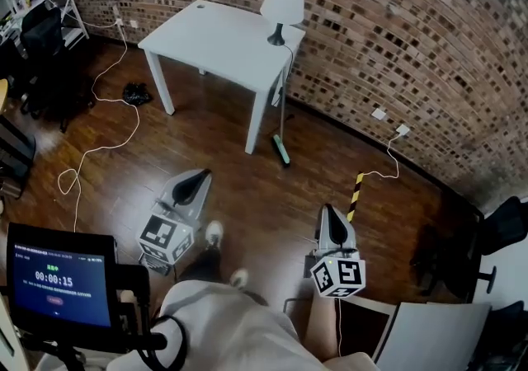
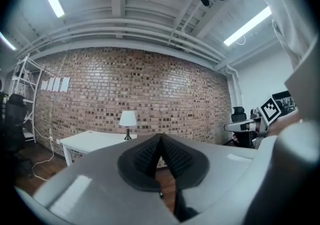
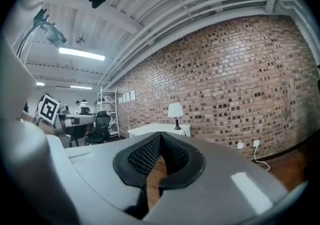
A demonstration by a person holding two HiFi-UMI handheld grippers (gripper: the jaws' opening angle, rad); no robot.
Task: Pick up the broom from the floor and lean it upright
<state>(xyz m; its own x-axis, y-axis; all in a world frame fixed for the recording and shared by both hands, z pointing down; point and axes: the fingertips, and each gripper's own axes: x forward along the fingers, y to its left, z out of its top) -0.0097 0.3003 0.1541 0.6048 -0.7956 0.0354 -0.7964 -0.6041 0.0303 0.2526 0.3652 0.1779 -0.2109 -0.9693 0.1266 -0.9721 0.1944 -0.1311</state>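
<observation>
The broom [image 1: 281,149] stands upright on its green head, its thin handle resting against the right edge of the white table [image 1: 216,39]. My left gripper [image 1: 199,180] is held over the wooden floor, below and left of the broom and well apart from it. Its pads are shut with nothing between them [image 2: 160,141]. My right gripper [image 1: 328,213] is to the lower right of the broom, also apart from it, and its pads are shut and empty [image 3: 160,139]. Both point toward the brick wall. The broom cannot be made out in either gripper view.
A white lamp [image 1: 281,5] stands on the table. A white cable [image 1: 115,122] loops over the floor at left, near a black bundle [image 1: 136,95]. A yellow-and-black striped bar [image 1: 355,196] lies by the right gripper. Dark chairs [image 1: 45,56] stand far left and at right [image 1: 487,246].
</observation>
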